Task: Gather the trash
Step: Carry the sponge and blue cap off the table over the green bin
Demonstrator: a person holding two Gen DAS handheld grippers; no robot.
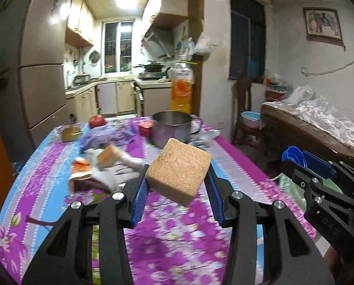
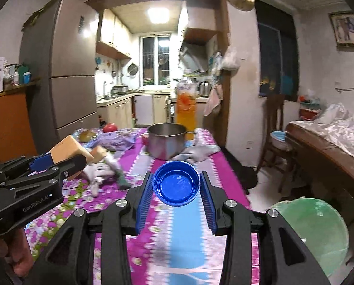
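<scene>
Left gripper (image 1: 178, 187) pinches a tan sponge (image 1: 178, 169); right gripper (image 2: 177, 185) pinches a blue cap (image 2: 176, 183), both above the floral tablecloth (image 1: 177, 235)
Motion blurs the gloves (image 1: 119, 173) and wrappers; only the right view shows the green bin (image 2: 319, 232) beside the table, its rim cut off
</scene>
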